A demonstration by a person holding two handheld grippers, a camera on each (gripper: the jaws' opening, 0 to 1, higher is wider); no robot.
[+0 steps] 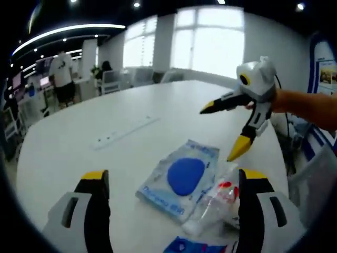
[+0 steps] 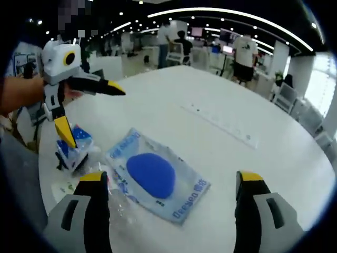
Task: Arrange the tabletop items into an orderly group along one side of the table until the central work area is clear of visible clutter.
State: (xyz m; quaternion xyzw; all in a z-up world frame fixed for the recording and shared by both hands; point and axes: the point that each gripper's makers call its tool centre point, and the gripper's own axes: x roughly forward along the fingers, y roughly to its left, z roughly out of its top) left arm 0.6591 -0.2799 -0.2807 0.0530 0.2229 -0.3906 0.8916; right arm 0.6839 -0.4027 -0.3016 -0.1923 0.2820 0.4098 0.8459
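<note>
Flat clear pouch point(image 1: 180, 182) w/ pale blue printed border & a solid blue oval pad inside is lying on the white counter point(image 1: 105, 158), label text along one edge. Landmark = this pouch.

Left gripper point(image 1: 171, 203) is hovering just short of the pouch, jaws spread wide, nothing between them, yellow tips either side of it. Right gripper point(image 1: 226, 132) is hanging beyond the pouch's far corner, apart from it, jaws splayed open & empty; one yellow tip is pointing down near the pouch corner.

Left gripper view: crumpled clear wrapper w/ red print point(image 1: 221, 203) is touching the pouch's edge beside the right-hand jaw; a blue packet point(image 1: 187, 246) is peeking in nearer the camera than the pouch.

Right gripper view: pouch point(image 2: 155, 176) is sitting between that gripper's point(image 2: 171, 203) own wide jaws; small blue-white box point(image 2: 73, 145) is standing just beside the pouch under the left gripper's point(image 2: 87, 113) lower jaw; clear wrapper point(image 2: 113, 200) is lying against the pouch. Recessed socket strip point(image 2: 221, 124) is running across the counter well beyond the pouch. People are standing at desks far behind.
</note>
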